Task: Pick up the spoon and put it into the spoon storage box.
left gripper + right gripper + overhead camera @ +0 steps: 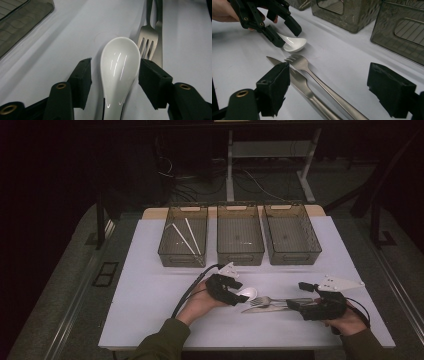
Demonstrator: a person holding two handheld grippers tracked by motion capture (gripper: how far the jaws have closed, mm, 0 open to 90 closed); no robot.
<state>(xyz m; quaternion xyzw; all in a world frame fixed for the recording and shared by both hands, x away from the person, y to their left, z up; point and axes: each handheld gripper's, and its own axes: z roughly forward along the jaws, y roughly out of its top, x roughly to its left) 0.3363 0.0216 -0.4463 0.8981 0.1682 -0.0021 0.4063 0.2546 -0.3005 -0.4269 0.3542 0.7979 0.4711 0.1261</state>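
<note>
- Left gripper [115,72] fingers [81,82] straddle white spoon [120,67], gap on one side, not clamped.
- Right gripper [329,92] released over fork [312,75] and knife [298,83].

Overhead plus two close jaw-level views

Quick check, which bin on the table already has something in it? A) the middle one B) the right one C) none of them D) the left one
D: in the high view two white sticks lie in the left bin, while the middle bin and the right bin show only bare floors.
</note>
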